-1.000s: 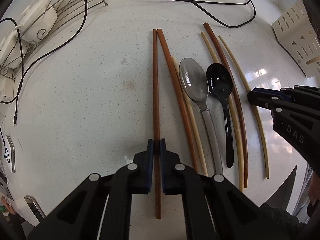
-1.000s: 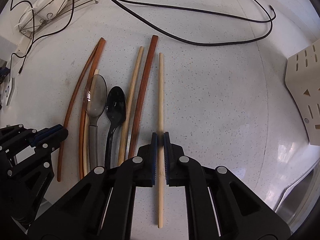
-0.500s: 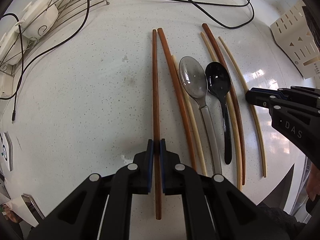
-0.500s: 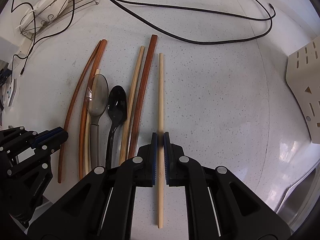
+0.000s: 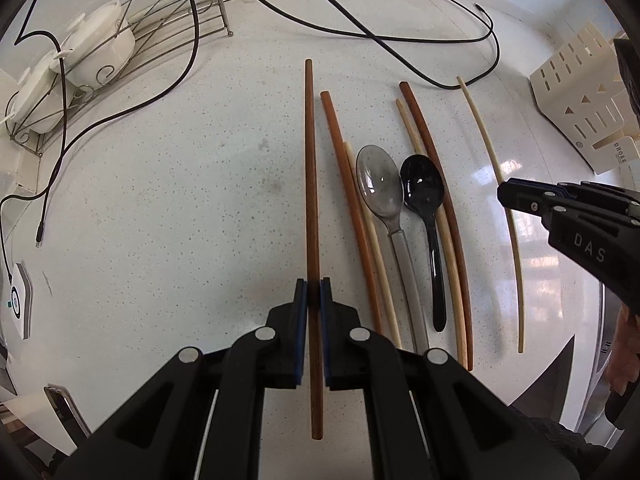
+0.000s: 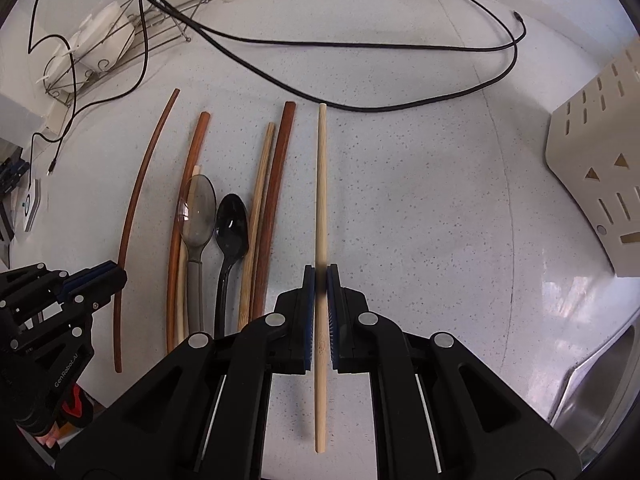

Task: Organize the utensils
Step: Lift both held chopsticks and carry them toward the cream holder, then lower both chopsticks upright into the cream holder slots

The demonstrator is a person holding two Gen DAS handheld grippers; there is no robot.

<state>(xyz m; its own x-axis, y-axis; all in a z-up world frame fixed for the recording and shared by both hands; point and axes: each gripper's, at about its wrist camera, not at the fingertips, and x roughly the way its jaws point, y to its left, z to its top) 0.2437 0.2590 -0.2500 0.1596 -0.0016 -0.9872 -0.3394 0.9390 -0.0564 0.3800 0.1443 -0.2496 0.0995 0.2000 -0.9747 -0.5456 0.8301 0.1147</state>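
On the speckled table (image 5: 160,220), spoons and chopsticks lie in a row. The left claw (image 5: 313,292) is clamped on a dark chopstick (image 5: 311,184), the right claw (image 6: 320,280) on a pale chopstick (image 6: 321,184), both seemingly lifted clear. Next, probably carry each to its sorted place.

Both wrist views look steeply down, close above the same countertop (image 5: 160,220), sharing the utensil row.
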